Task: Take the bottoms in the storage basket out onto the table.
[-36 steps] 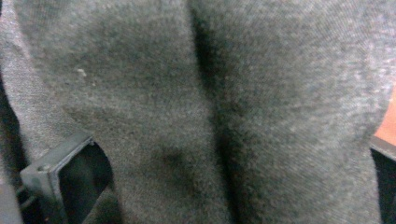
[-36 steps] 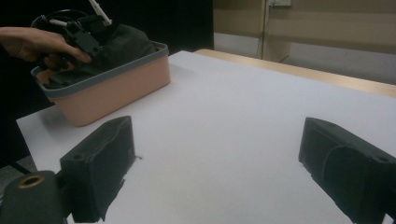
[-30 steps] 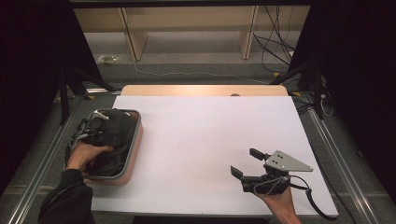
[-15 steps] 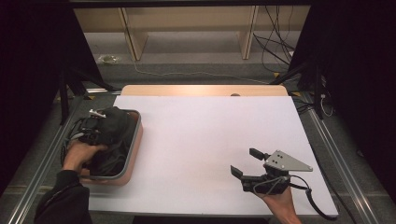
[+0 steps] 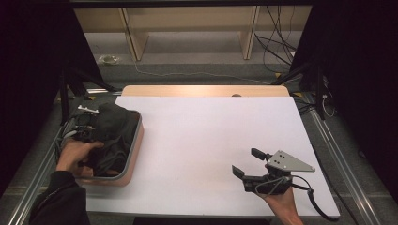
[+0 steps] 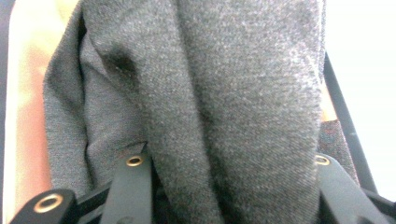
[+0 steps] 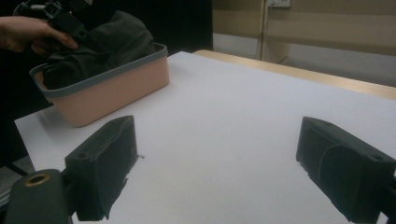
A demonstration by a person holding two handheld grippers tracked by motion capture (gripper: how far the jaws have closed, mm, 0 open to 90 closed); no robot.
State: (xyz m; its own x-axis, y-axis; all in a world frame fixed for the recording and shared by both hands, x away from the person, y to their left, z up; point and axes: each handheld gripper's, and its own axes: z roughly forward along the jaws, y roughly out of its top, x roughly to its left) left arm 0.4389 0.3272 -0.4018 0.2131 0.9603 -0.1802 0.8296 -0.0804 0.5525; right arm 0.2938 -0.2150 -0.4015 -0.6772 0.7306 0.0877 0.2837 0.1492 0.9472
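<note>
- The left gripper (image 5: 87, 123) has pushed farther back along the pink plastic basket with the grey rim (image 5: 133, 154), working for a hold on the dark grey knitted garment (image 5: 112, 129).
- Its jaws straddle a thick fold, spread wide; the garment lies bunched in the basket.
- The right gripper (image 5: 248, 164) rests agape on the white table (image 5: 202, 136), well apart.

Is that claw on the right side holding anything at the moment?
No: the right claw rests on the white table with its jaws spread wide and only bare tabletop between them, well away from the pink basket.
</note>
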